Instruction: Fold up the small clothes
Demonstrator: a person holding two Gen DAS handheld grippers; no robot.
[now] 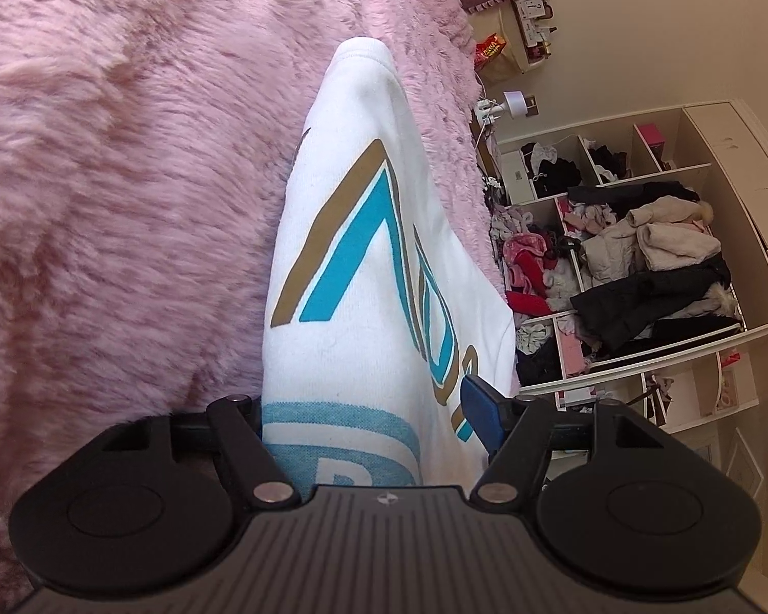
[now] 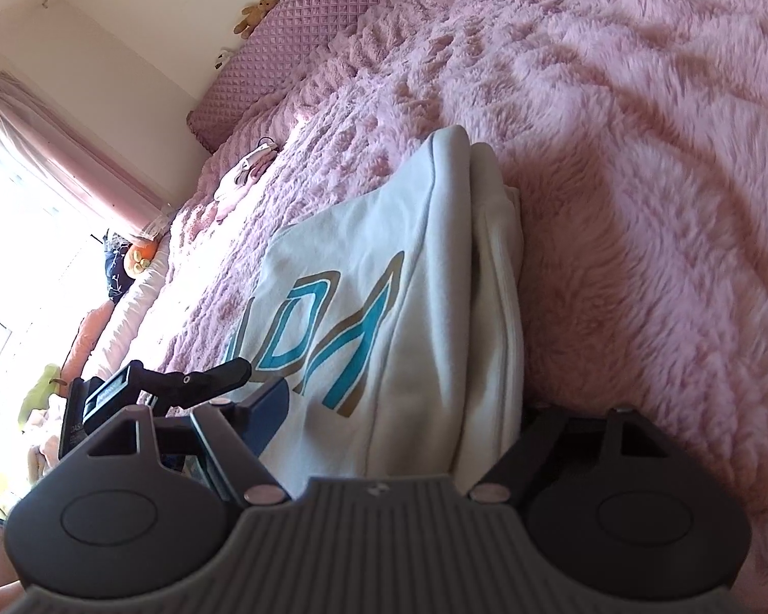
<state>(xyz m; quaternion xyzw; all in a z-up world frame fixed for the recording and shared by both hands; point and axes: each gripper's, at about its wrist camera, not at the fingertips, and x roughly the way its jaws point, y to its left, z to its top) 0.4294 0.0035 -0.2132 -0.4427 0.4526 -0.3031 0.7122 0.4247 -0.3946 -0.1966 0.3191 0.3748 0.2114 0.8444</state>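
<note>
Both pairs of jaws stand spread wide, with the folded white garment (image 1: pixel 363 266) lying between the fingers rather than pinched: no pad visibly presses the cloth. On the left gripper (image 1: pixel 379 409) a blue pad (image 1: pixel 478 412) on one side sits just beside the cloth's edge, while the other finger is hidden behind the fabric. On the right gripper (image 2: pixel 399 409) a blue pad (image 2: pixel 269 417) shows at one side and the opposite finger is sunk in shadow against the fur.

This small top is soft knit cotton, folded into a long narrow stack with rounded, layered edges, printed with angular teal and tan letter shapes (image 2: pixel 333 322). It rests on a shaggy pink fur bedspread (image 1: pixel 128 179), deep-piled and tufted. A quilted, diamond-stitched mauve headboard (image 2: pixel 307 25) runs along the far edge. Beside the bed stand cream open shelves (image 1: pixel 691 276), boxy compartments stuffed with crumpled dark and pale clothes
</note>
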